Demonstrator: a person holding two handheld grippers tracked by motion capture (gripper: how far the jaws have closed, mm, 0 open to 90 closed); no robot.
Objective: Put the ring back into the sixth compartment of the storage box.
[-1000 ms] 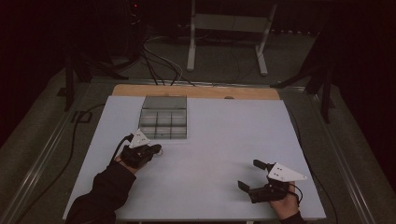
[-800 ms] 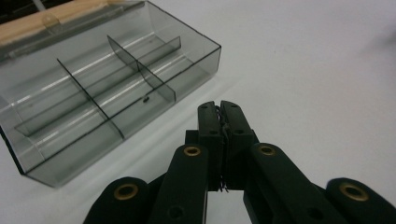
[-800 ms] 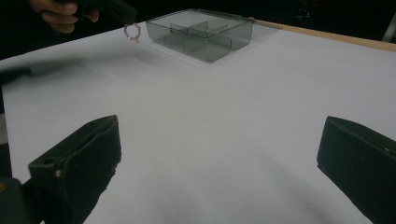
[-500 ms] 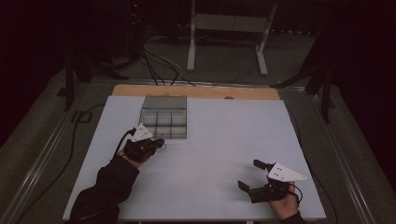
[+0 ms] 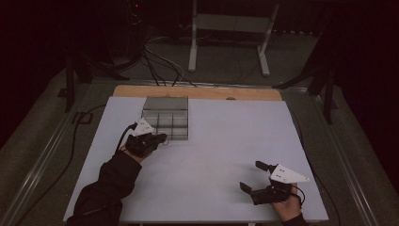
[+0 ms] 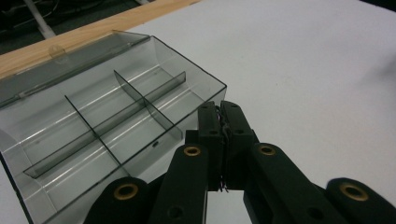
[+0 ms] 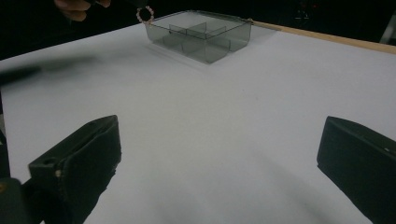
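A clear smoky plastic box with several open compartments stands at the back left of the white table. My left gripper sits at the box's near right corner, jaws shut. In the left gripper view the gripper pinches something thin, just in front of the box. The right gripper view shows a small beaded ring hanging from it beside the box. My right gripper rests near the front right edge, wide open and holding nothing.
A wooden strip runs along the table's back edge. Cables and a white stand lie on the floor behind. A person's hand holds the left gripper. Bare table lies between the two grippers.
My left gripper has moved forward and slightly right, up to the box's near corner. The right gripper has stayed put.
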